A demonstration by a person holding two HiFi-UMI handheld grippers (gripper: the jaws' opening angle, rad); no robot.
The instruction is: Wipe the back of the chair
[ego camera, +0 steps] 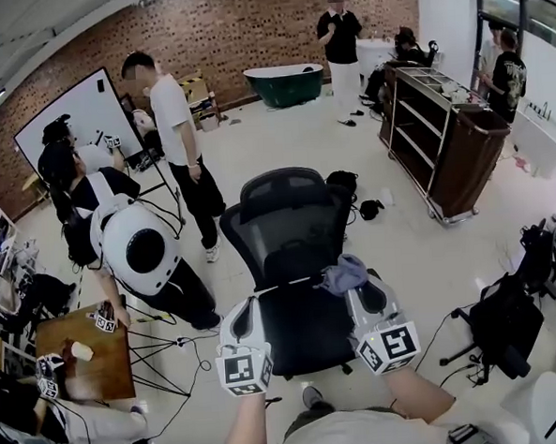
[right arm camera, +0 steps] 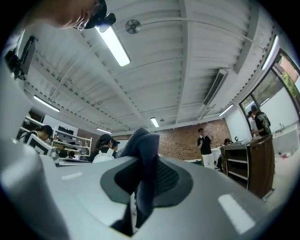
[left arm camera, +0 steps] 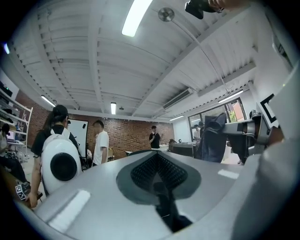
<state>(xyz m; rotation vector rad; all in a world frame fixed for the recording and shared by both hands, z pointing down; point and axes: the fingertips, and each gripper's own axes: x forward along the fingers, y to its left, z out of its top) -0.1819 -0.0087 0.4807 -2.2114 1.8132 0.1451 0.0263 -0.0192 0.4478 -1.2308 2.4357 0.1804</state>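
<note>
A black mesh office chair (ego camera: 292, 215) stands in front of me, its backrest facing me and its seat (ego camera: 308, 327) below. My right gripper (ego camera: 357, 285) is shut on a grey-blue cloth (ego camera: 345, 275), held over the seat's right side just below the backrest. In the right gripper view the cloth (right arm camera: 140, 143) hangs bunched between the shut jaws of the right gripper (right arm camera: 145, 171), which point up at the ceiling. My left gripper (ego camera: 248, 309) hovers at the seat's left edge. Its jaws are shut with nothing between them (left arm camera: 157, 159). The cloth (left arm camera: 213, 138) also shows there at the right.
A person in a white shirt (ego camera: 174, 129) and a crouched person with a white backpack (ego camera: 137, 246) are left of the chair. A small wooden table (ego camera: 84, 360) is at the lower left, a brown cart (ego camera: 446, 136) at the right, a black bag (ego camera: 495, 320) by my right.
</note>
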